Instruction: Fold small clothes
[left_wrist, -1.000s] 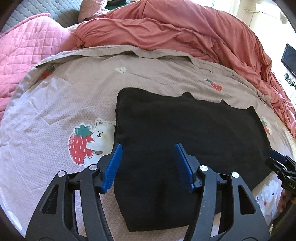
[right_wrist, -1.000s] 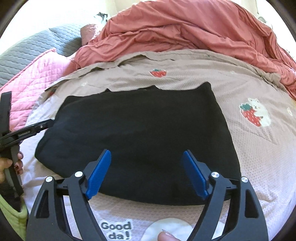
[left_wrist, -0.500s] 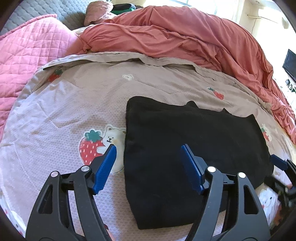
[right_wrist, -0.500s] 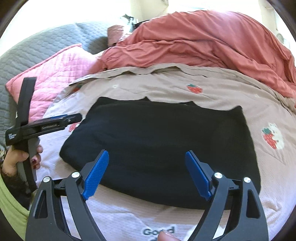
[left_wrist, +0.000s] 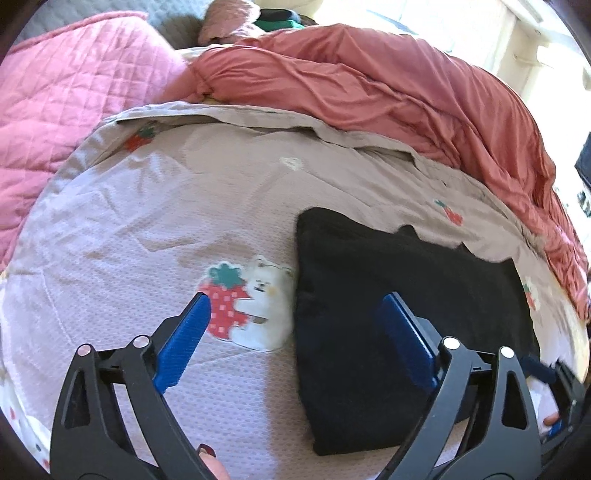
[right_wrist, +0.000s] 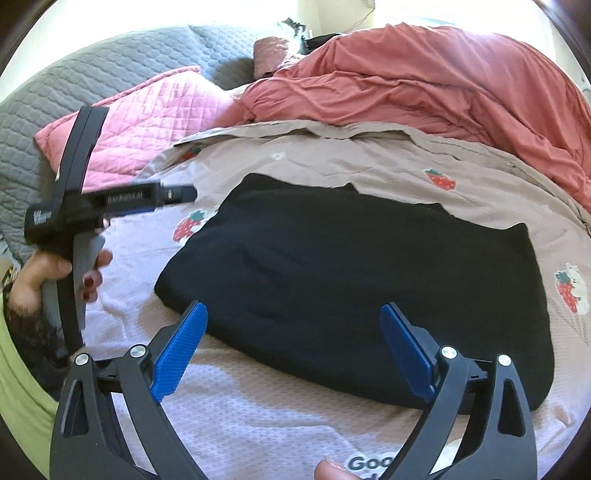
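The left gripper had its blue fingers wide apart and held nothing; its right finger was above the folded black garment. The right gripper was also wide and empty. Only the right view showed the hand holding the left gripper. The garment lay on the strawberry-print sheet.

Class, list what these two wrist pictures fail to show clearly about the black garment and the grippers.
- Black garment: its near right corner is hidden in the left wrist view behind the left gripper.
- Garment type and layers: plain black, no detail legible in either view.
- Right gripper: blurred and cut off by the left wrist view's edge.
- Printed words on the bedsheet: cut off by the right wrist view's bottom edge.
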